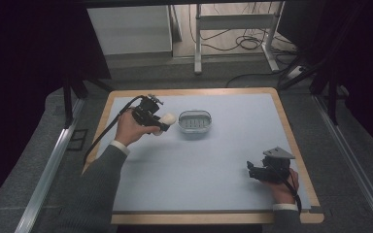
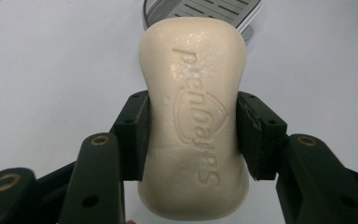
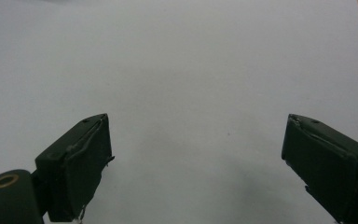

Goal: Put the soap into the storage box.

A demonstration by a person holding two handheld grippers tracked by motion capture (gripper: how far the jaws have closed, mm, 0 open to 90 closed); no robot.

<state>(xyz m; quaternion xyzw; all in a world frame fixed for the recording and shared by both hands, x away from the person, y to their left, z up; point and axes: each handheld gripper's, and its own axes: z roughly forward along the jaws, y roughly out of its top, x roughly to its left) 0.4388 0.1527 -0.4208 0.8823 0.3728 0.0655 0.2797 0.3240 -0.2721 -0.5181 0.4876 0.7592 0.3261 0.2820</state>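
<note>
The cream-white, waisted bar of soap (image 2: 195, 121) has a raised brand word and a shield mark pressed into its smooth top face. The left hand-held gripper (image 2: 193, 135) is closed on its narrow middle, one black jaw on each side, and holds it just beside the clear oval plastic soap dish (image 1: 194, 121) with a slatted grey insert. The long axis of the bar runs along the jaws, toward the dish. The pale blue mat (image 1: 223, 160) on the wood-edged desk (image 1: 298, 145) has much free room. The right hand-held gripper (image 3: 196, 163) is wide open and holds nothing; it probably rests low near the desk's front right corner.
</note>
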